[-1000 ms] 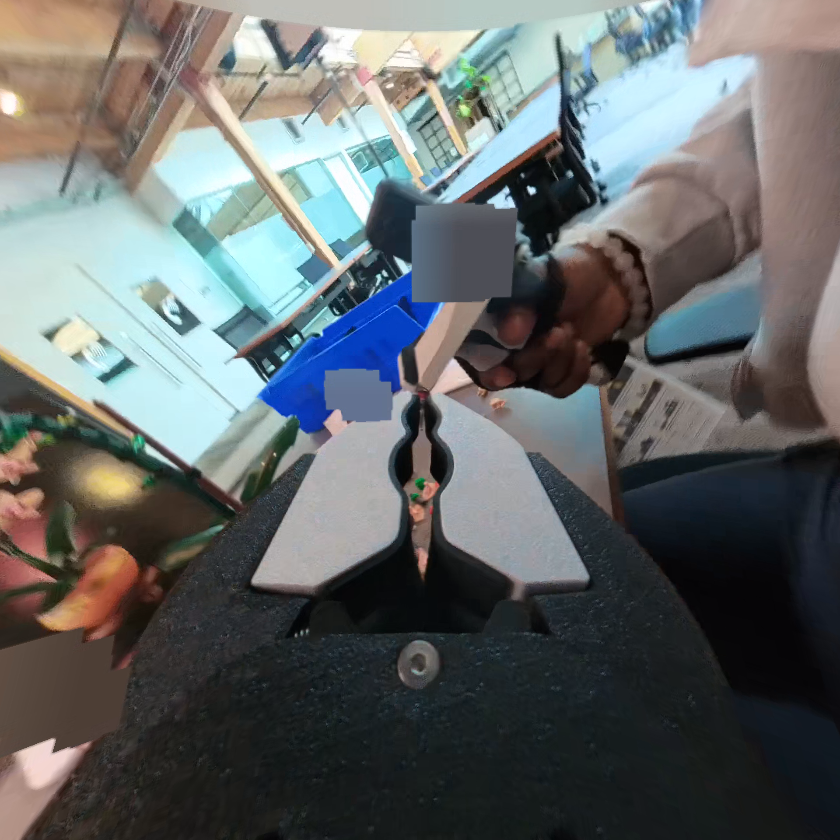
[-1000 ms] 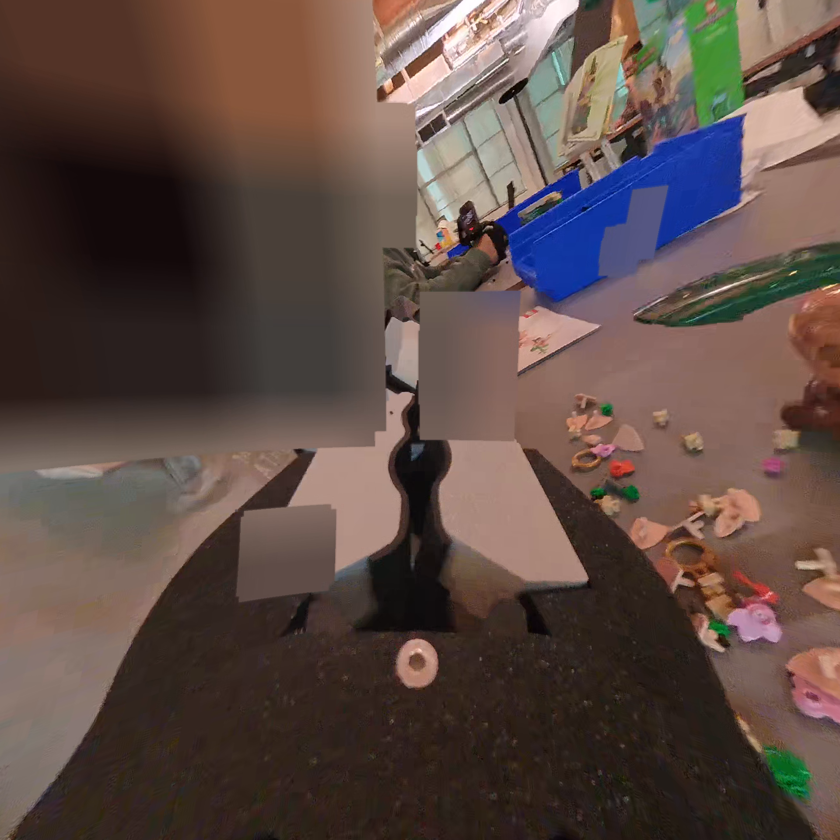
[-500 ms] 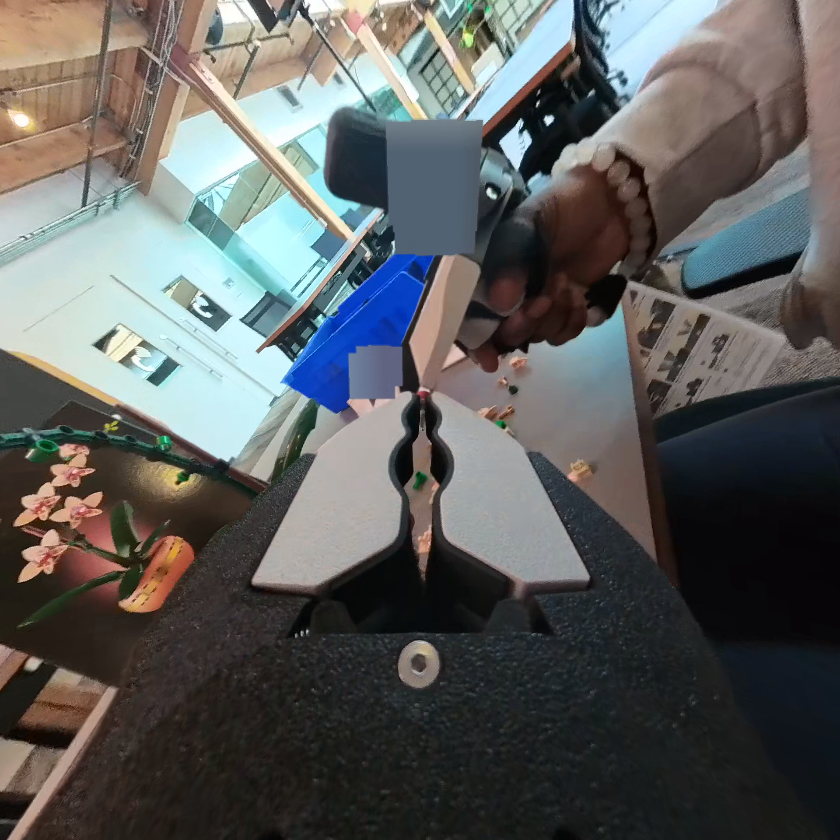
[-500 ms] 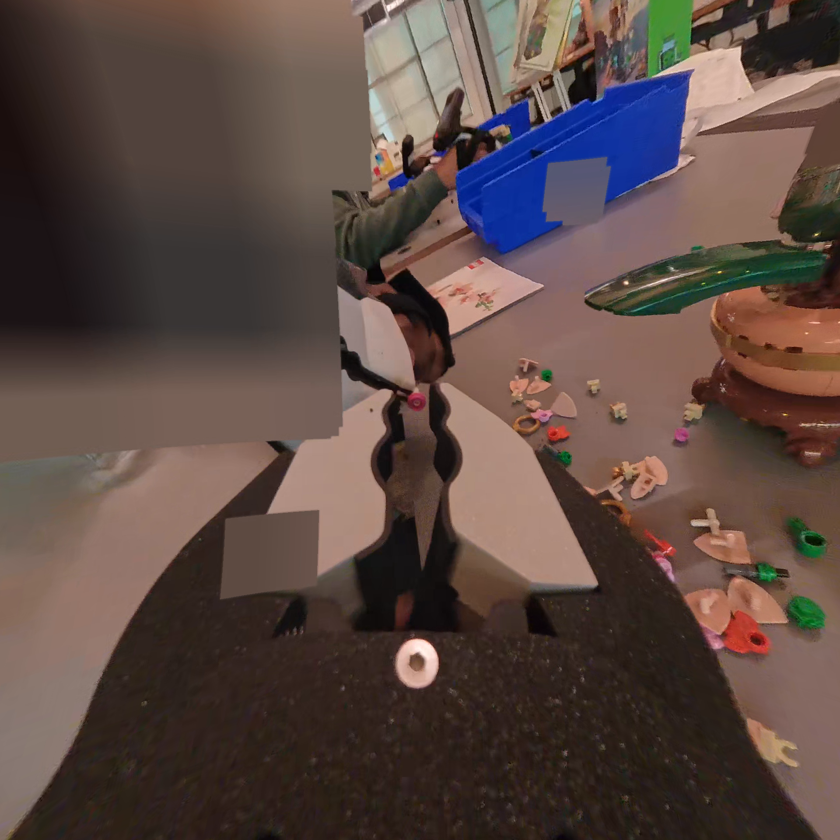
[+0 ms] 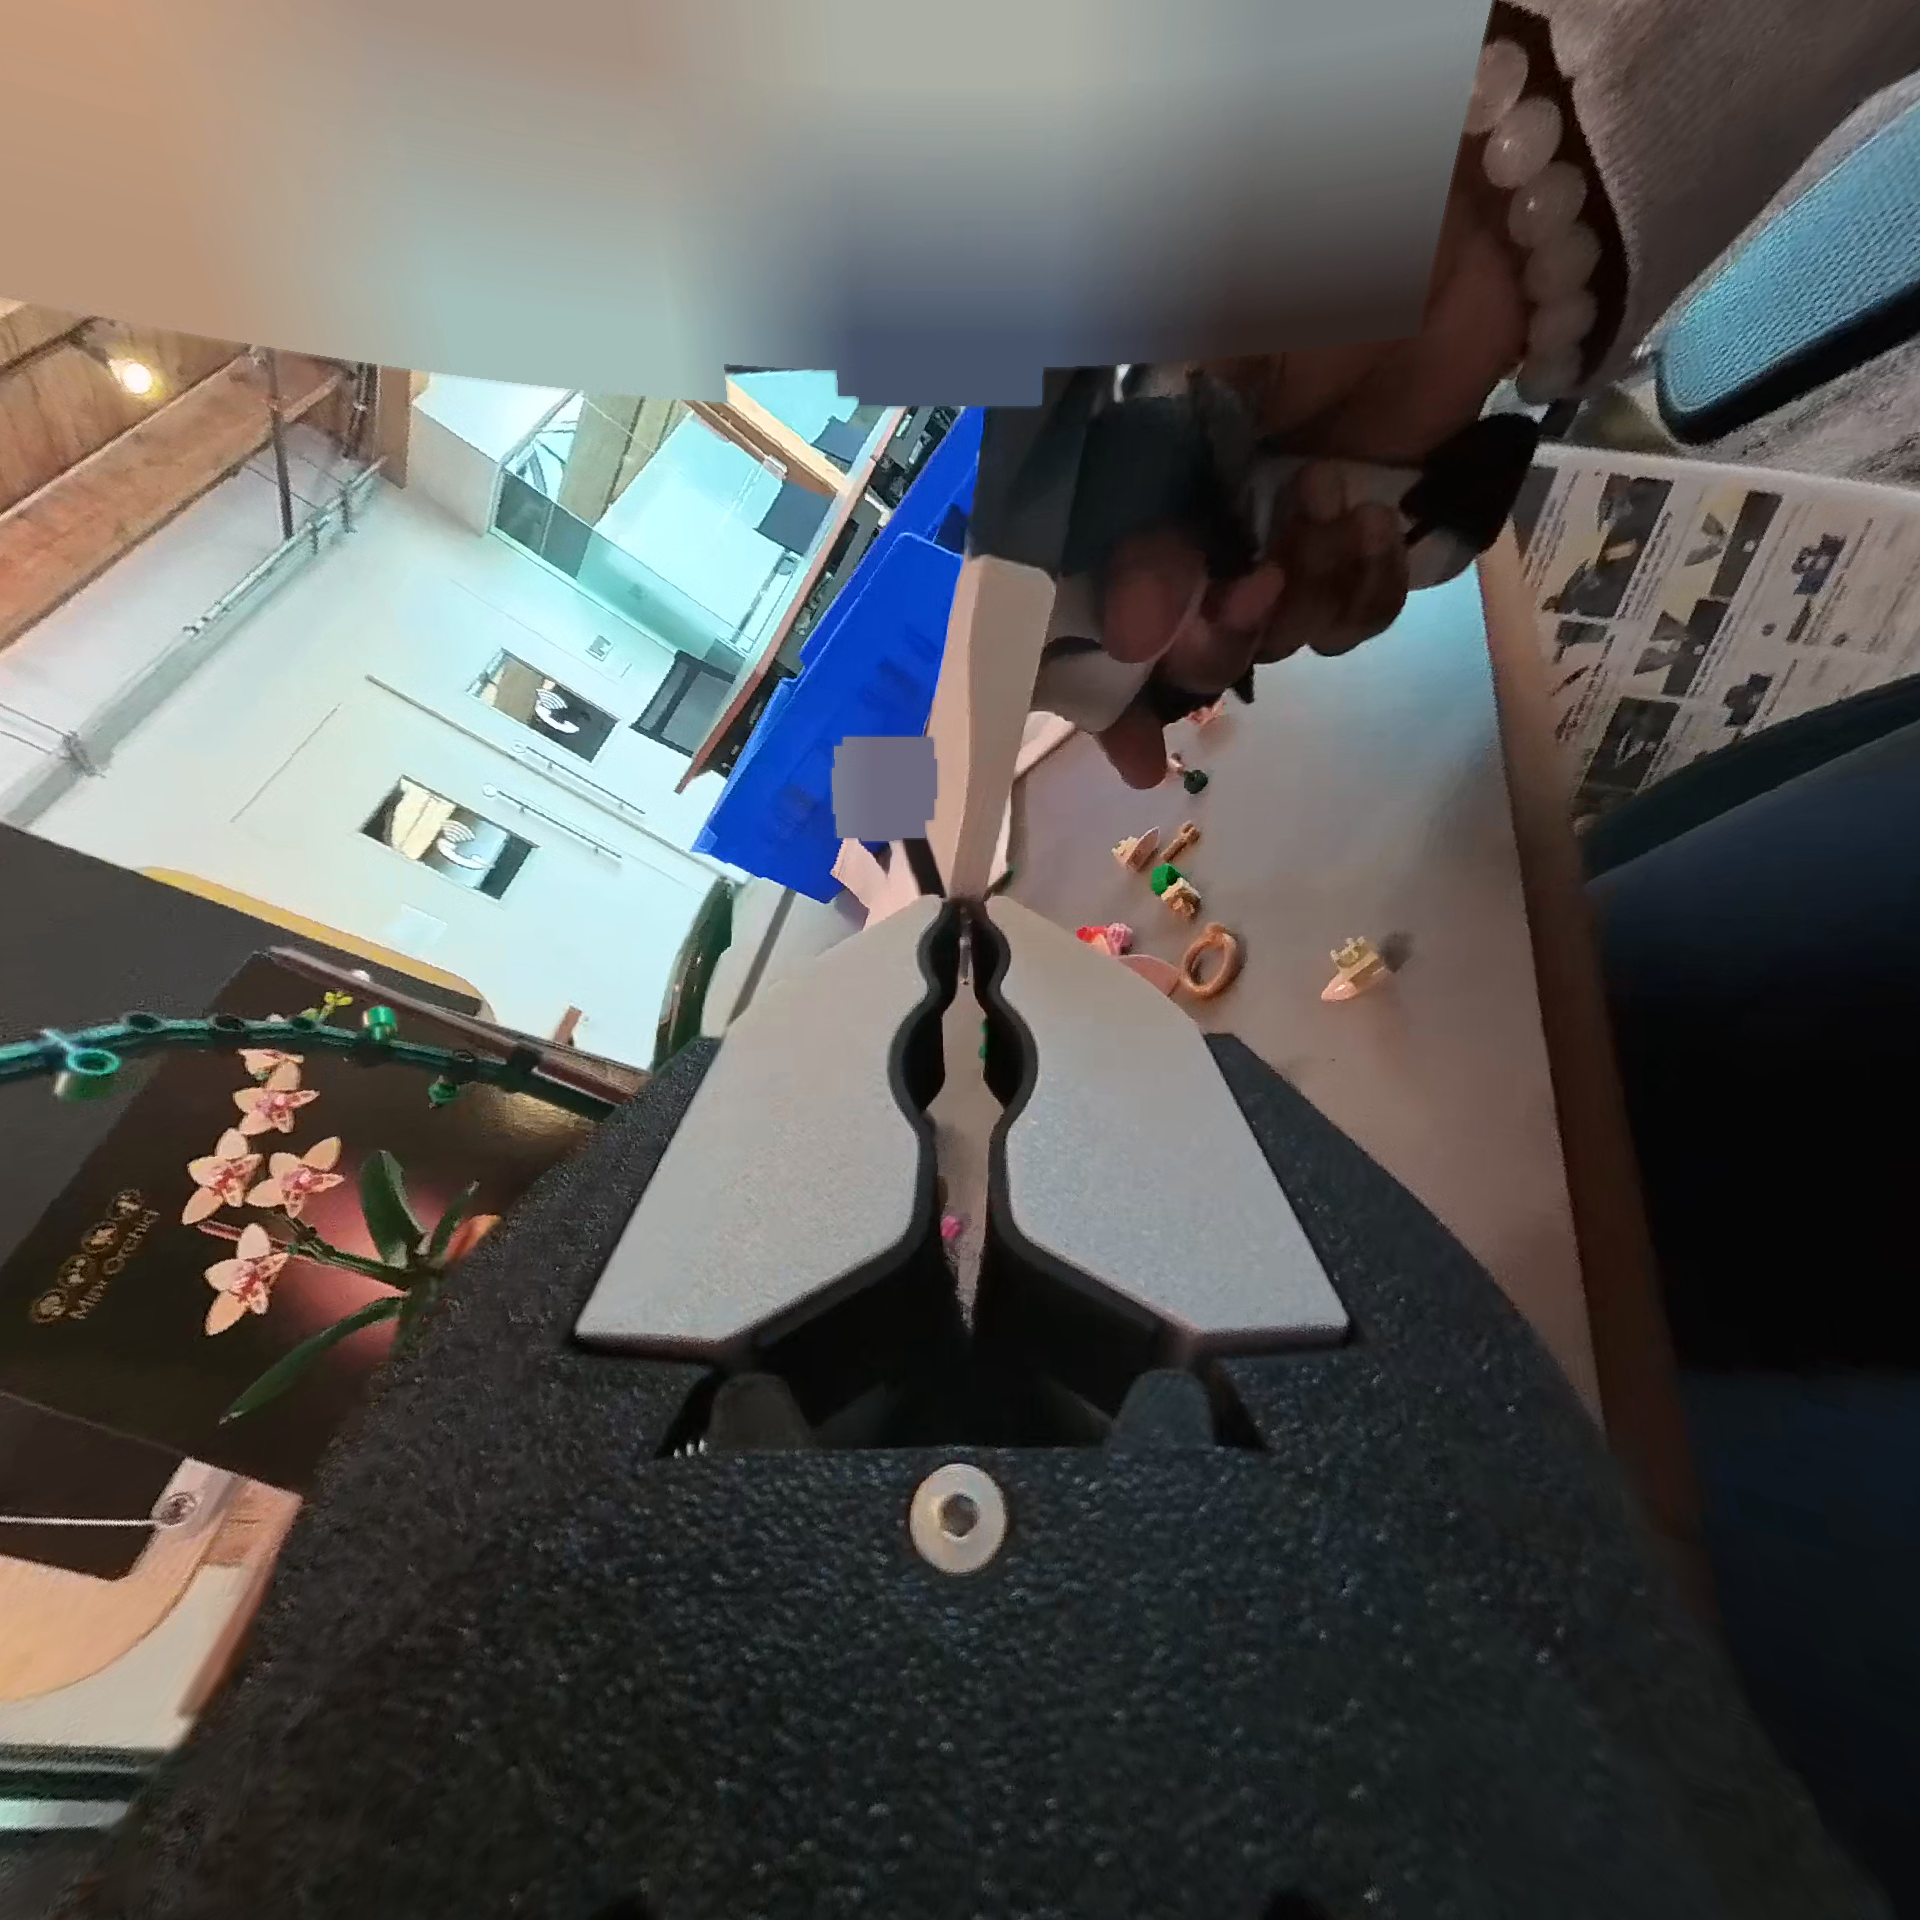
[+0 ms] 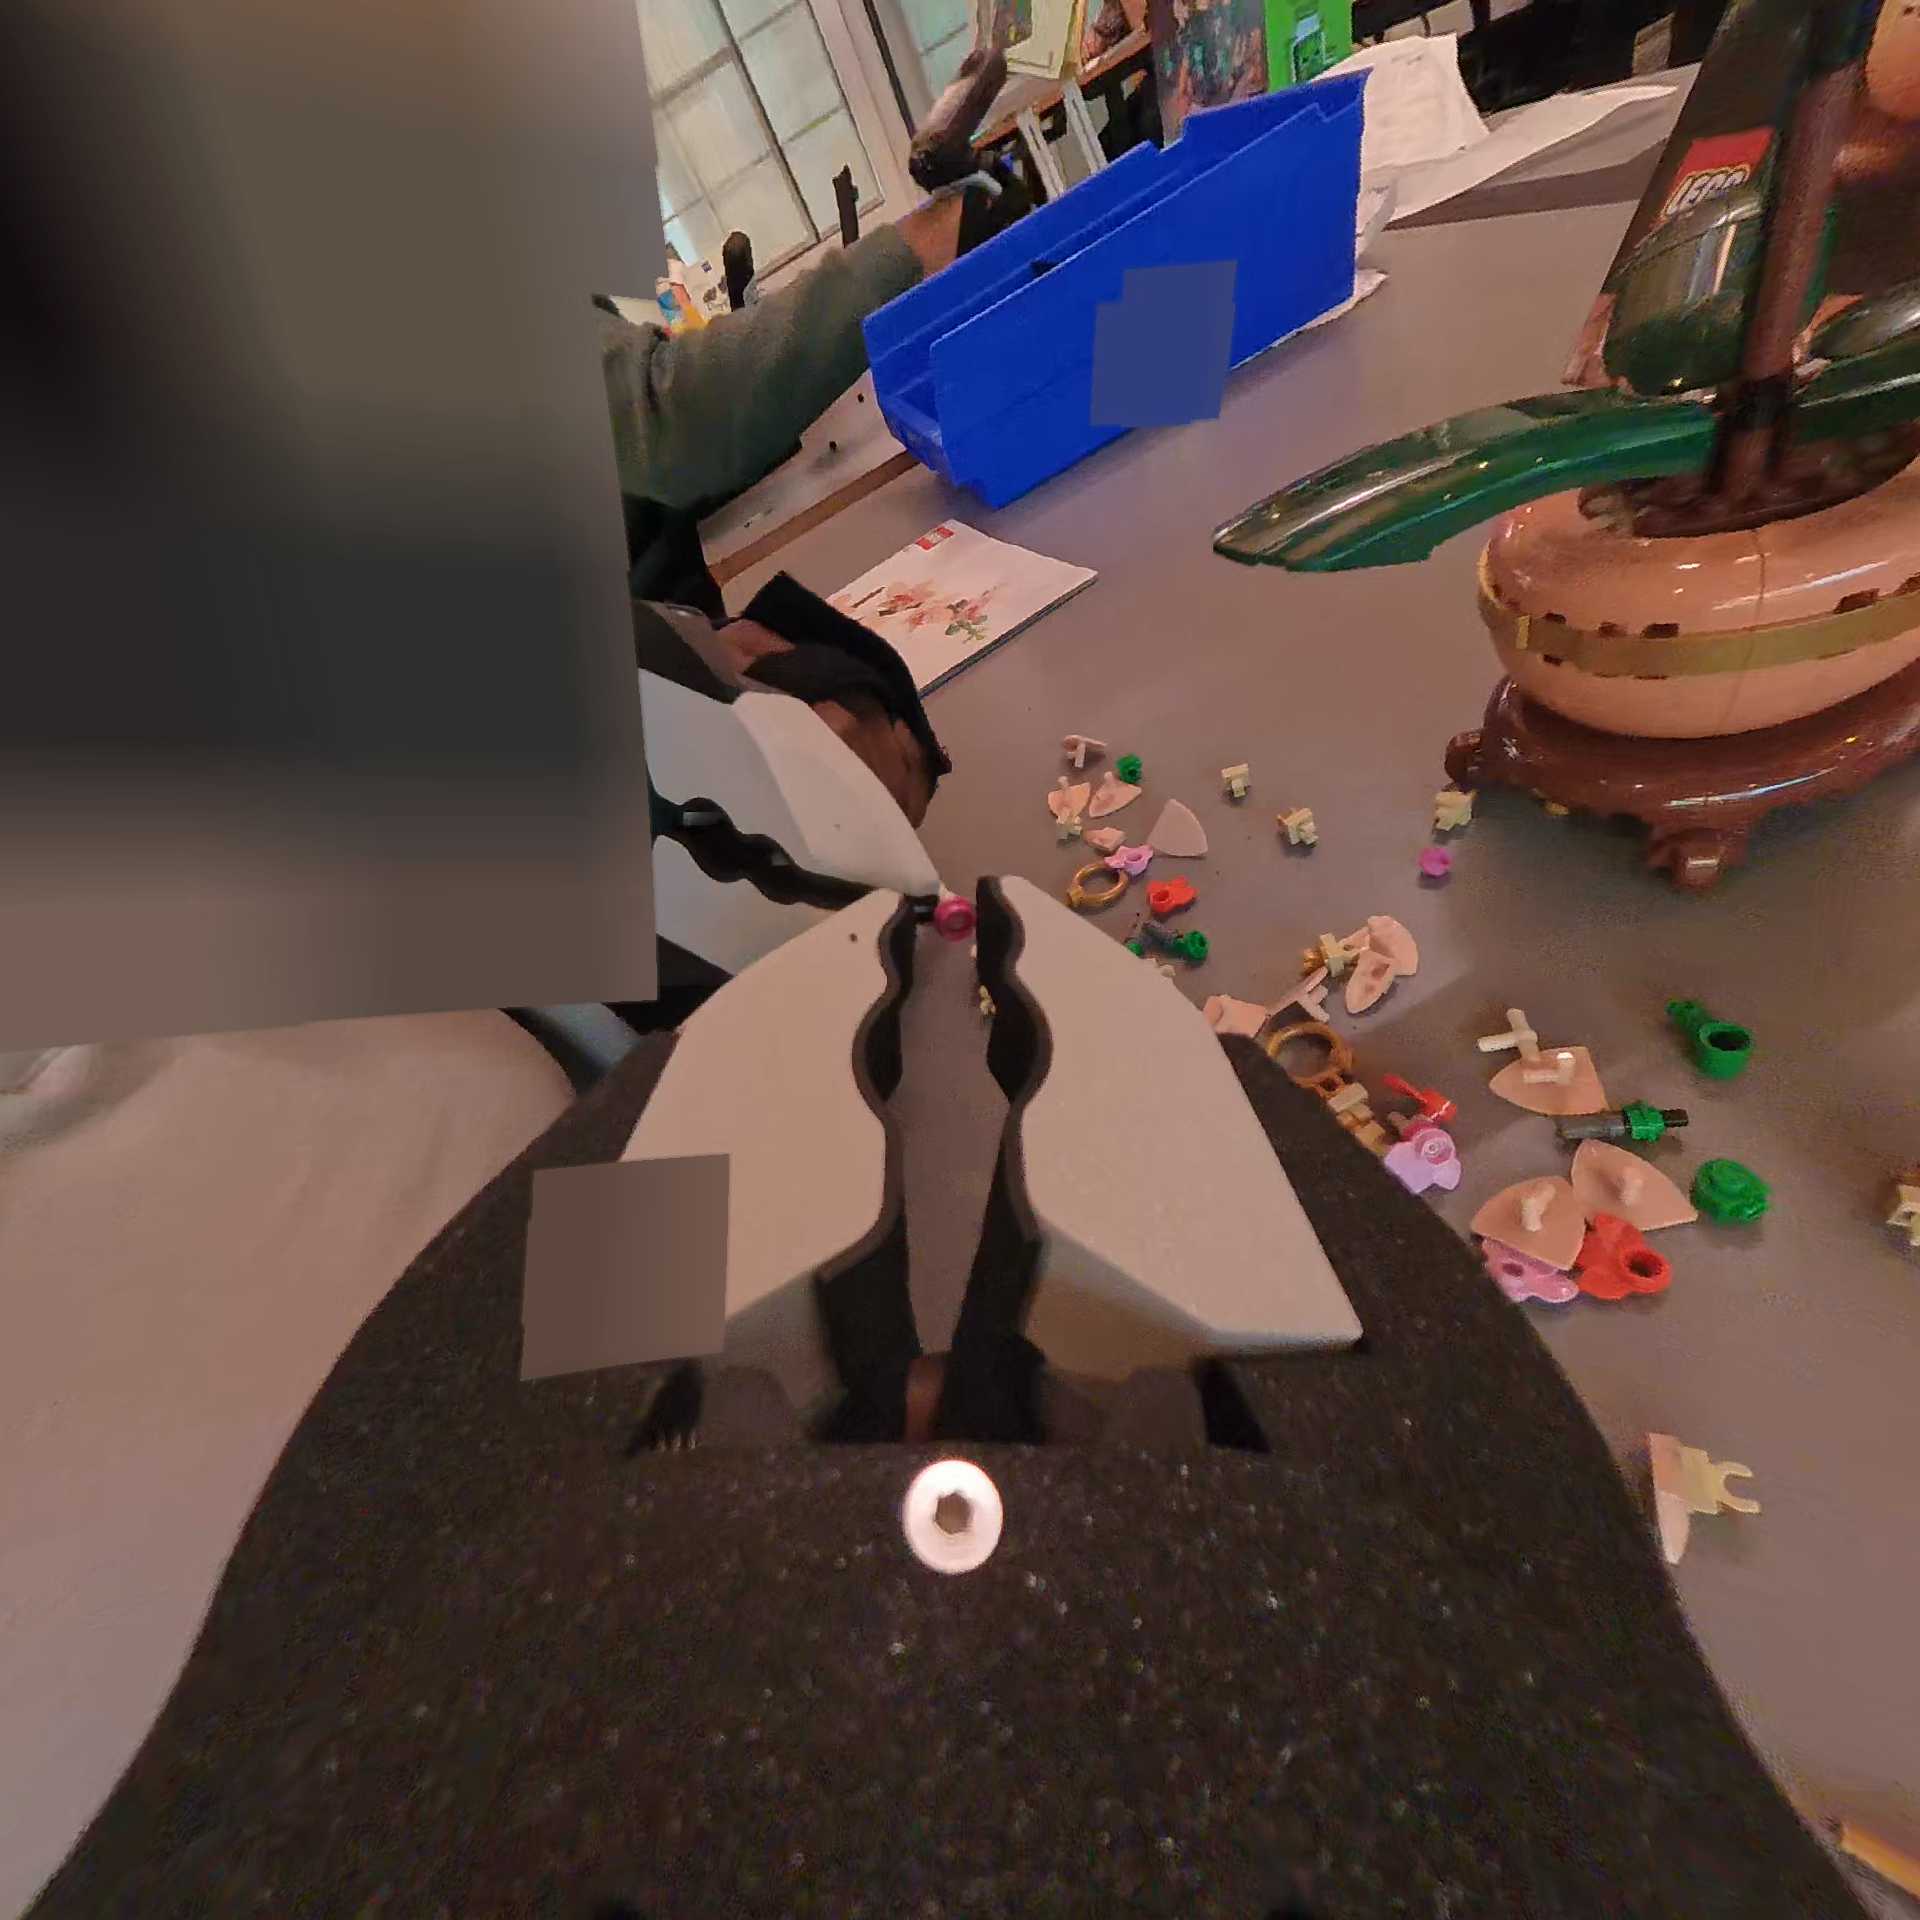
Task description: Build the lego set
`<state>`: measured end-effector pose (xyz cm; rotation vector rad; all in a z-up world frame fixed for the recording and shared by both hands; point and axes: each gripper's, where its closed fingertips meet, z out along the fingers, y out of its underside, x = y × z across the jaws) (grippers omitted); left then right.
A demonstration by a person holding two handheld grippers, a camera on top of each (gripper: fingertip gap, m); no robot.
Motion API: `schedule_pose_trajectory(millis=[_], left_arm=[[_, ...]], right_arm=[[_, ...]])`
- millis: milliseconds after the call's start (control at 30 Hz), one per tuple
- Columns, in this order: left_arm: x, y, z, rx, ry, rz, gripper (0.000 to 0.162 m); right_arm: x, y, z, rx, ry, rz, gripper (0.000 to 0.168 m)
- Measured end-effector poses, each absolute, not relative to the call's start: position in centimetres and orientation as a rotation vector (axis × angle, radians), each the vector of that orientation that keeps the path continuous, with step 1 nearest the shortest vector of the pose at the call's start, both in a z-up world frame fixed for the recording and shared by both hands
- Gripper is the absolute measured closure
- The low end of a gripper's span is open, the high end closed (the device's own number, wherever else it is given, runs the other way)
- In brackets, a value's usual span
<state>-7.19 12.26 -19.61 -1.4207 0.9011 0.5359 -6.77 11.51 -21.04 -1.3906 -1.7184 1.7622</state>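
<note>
Grey bench (image 6: 1299, 665) carries everything. Blue bin (image 6: 1132, 343) sits at the far side, with a person's green sleeve (image 6: 727, 384) reaching near it from the left.

Partly built lego plant (image 6: 1704, 644) at the right of the bench: tan pot on a brown base, long dark green leaf sticking out to the left. Dark box with the flower picture (image 5: 208, 1195) shows at the left edge of the left wrist view. Instruction booklet (image 6: 956, 613) lies flat between the bin and the loose parts; a printed sheet (image 5: 1704, 603) hangs past the near bench edge.

Right gripper (image 6: 951, 904): jaws a narrow gap apart, nothing clamped between them. Left gripper (image 5: 964, 920): jaws nearly closed, pinching a thin dark stem at the tips. In the right wrist view that stem ends in a small magenta round stud (image 6: 954, 914), which sits right in the mouth of the right jaws; contact with them can't be told.

A hand (image 5: 1299, 582) with a bead bracelet grips the right gripper's handle.

Loose lego pieces (image 6: 1382, 1039) are scattered on the bench right of the right gripper: tan petals, gold rings, red, green and pink bits, all apart from the plant base.
</note>
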Motion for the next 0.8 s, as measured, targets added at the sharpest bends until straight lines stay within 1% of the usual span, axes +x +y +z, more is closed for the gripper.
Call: schedule_pose_trajectory(millis=[133,400,667,733,800], left_arm=[[-7.1,12.0,-19.6,-1.391,0.916,0.545,0.161],[-6.6,12.0,-19.6,-1.341,0.984,0.6,0.161],[-4.2,10.4,-18.8,-1.188,1.131,0.513,0.161],[-4.6,10.6,-18.7,-1.187,1.134,0.552,0.161],[-4.2,10.3,-18.0,-1.168,1.095,0.501,0.161]], right_arm=[[-6.6,11.4,-21.2,-1.407,-1.718,1.805,0.162],[-6.3,11.5,-21.4,-1.431,-1.713,1.849,0.161],[-4.3,9.4,-20.7,-1.402,-1.855,2.294,0.168],[-4.8,9.6,-20.4,-1.332,-1.814,2.261,0.168],[-6.1,11.0,-21.3,-1.319,-1.798,1.98,0.168]])
